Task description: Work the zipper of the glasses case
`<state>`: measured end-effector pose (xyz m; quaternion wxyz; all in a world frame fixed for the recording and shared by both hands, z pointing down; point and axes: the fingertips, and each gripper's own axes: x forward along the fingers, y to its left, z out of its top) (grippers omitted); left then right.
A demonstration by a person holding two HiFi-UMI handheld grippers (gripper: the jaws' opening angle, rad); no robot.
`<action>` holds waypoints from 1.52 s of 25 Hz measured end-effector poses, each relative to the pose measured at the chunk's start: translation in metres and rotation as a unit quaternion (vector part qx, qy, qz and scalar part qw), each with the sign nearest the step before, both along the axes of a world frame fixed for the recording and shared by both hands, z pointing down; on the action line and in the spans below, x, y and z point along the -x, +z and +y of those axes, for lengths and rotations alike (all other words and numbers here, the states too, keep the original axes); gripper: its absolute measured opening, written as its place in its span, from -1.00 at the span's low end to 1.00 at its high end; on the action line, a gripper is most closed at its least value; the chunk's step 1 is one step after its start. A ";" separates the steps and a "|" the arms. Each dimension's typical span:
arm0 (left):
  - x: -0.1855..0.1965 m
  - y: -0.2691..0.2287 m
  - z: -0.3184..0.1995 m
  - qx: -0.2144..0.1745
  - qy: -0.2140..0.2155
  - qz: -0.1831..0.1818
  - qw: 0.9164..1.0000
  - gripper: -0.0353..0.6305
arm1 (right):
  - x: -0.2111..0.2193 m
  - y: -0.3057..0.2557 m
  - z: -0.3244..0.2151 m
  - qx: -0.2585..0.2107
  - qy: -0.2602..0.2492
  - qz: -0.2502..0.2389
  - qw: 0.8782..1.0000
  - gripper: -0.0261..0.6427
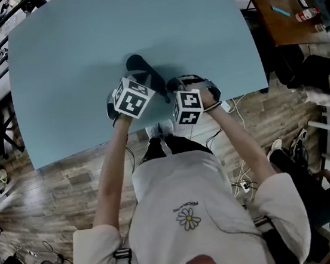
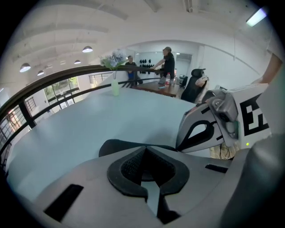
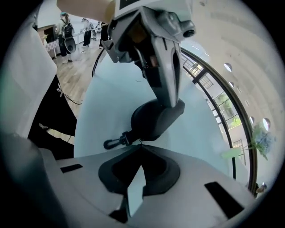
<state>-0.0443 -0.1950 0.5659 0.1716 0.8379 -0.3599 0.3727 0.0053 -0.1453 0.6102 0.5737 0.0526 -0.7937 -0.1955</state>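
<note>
On the table [image 1: 65, 57], near its front edge, the glasses case [image 3: 156, 118] lies with its long axis running away from the right gripper [image 3: 140, 144] toward the left gripper [image 3: 171, 102]. Left jaws are closed, tips pressed on the far end of the case. Right jaws are closed at the near end beside the clasp [image 3: 113, 142], apparently pinching the thin zipper pull [image 3: 140, 141]. Likely pull direction: along the case's long side.
</note>
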 end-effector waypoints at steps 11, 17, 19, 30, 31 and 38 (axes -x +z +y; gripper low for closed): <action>-0.009 0.004 -0.001 -0.017 -0.004 -0.017 1.000 -0.85 | 0.023 -0.002 0.028 0.096 0.150 -0.083 0.981 -0.90; -0.009 0.005 -0.004 -0.007 -0.004 0.002 1.000 -0.85 | 0.082 -0.008 0.038 0.181 0.243 -0.179 0.936 -0.90; -0.007 0.003 -0.005 0.016 -0.010 0.049 0.999 -0.85 | 0.106 -0.007 0.057 0.198 0.210 -0.188 0.939 -0.90; 0.001 0.000 -0.004 0.014 0.045 0.043 0.998 -0.85 | 0.046 -0.001 0.012 0.093 0.324 -0.195 0.921 -0.90; 0.001 0.001 -0.004 0.012 0.047 0.036 0.998 -0.85 | 0.037 -0.002 0.002 0.076 0.334 -0.191 0.920 -0.90; -0.001 0.003 -0.024 -0.015 0.020 0.031 0.999 -0.85 | 0.010 -0.010 -0.058 0.021 0.357 -0.204 0.911 -0.90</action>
